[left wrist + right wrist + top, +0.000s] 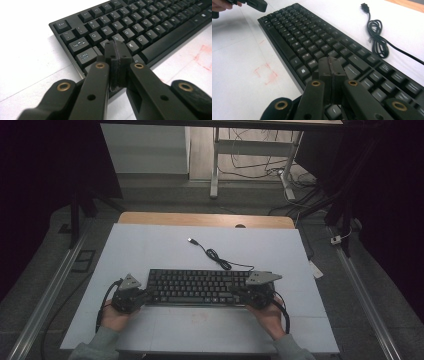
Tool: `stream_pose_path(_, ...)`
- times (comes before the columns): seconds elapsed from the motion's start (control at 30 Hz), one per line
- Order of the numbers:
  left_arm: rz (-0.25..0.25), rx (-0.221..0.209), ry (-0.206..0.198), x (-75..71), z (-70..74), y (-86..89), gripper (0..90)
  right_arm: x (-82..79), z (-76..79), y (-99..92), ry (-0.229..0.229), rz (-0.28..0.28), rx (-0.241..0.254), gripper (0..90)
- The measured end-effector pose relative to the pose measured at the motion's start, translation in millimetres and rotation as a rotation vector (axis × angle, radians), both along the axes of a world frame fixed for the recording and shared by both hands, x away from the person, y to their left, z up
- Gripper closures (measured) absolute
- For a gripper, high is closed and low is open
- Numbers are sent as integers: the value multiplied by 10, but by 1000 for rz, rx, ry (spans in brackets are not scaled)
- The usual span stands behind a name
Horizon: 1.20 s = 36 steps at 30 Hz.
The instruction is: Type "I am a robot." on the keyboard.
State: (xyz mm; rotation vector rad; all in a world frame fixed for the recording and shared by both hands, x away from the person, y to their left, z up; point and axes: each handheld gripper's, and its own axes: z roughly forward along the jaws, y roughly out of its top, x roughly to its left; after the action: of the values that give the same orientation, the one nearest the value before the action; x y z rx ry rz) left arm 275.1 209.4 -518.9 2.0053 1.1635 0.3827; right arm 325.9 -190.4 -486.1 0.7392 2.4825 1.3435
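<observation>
Black hand-held gripper (117, 53) jaws carry brass-ringed holes; grey-green sleeves (100, 345).

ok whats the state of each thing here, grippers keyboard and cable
left gripper: jaws shut, empty, tips over the keys near the caps lock end
right gripper: jaws shut, empty, over the keys
flat black keyboard: lying flat on the white table
black usb cable: unplugged, loosely coiled

The keyboard (200, 287) spans the near middle of the white mat (150, 245). The left gripper (145, 296) and right gripper (239, 294), jaws pressed together, occupy its two ends. A coiled cable (217, 257) with its plug (191, 240) lies on the far side, right of centre. Open mat remains at far left, far right, and along the near edge between the hands (112, 317).
</observation>
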Motion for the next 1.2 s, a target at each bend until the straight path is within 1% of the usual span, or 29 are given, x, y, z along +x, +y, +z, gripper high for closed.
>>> stream_pose_path(0.03, 3, 1, 0, 9, -6, -2, 893, 0, 0, 0, 0, 0, 0, 896)
stream_pose_path(0.1, 8, 5, 4, 33, -21, -3, 893, 31, -8, 74, 10, 2, -7, 895)
stream_pose_path(0.17, 6, 9, 5, 45, -27, -3, 893, 44, -10, 98, 13, 3, -9, 895)
stream_pose_path(0.3, 6, 23, 18, 88, -60, -17, 893, 119, -28, 232, 22, 4, -9, 895)
stream_pose_path(0.37, 2, 30, 18, 96, -69, -29, 893, 134, -35, 261, 25, 6, -10, 895)
stream_pose_path(0.4, 2, 33, 18, 98, -73, -36, 893, 161, -43, 315, 29, 10, -20, 895)
stream_pose_path(0.43, 0, 36, 20, 103, -76, -39, 893, 161, -43, 315, 29, 10, -20, 895)
stream_pose_path(0.57, 1, 46, 25, 122, -98, -48, 893, 215, -78, 439, 36, 21, -27, 895)
stream_pose_path(0.77, 10, 50, 24, 132, -111, -32, 893, 237, -105, 513, 40, 30, -36, 895)
stream_pose_path(1.2, 5, 50, 28, 128, -111, -32, 893, 305, -137, 639, 45, 16, -55, 895)
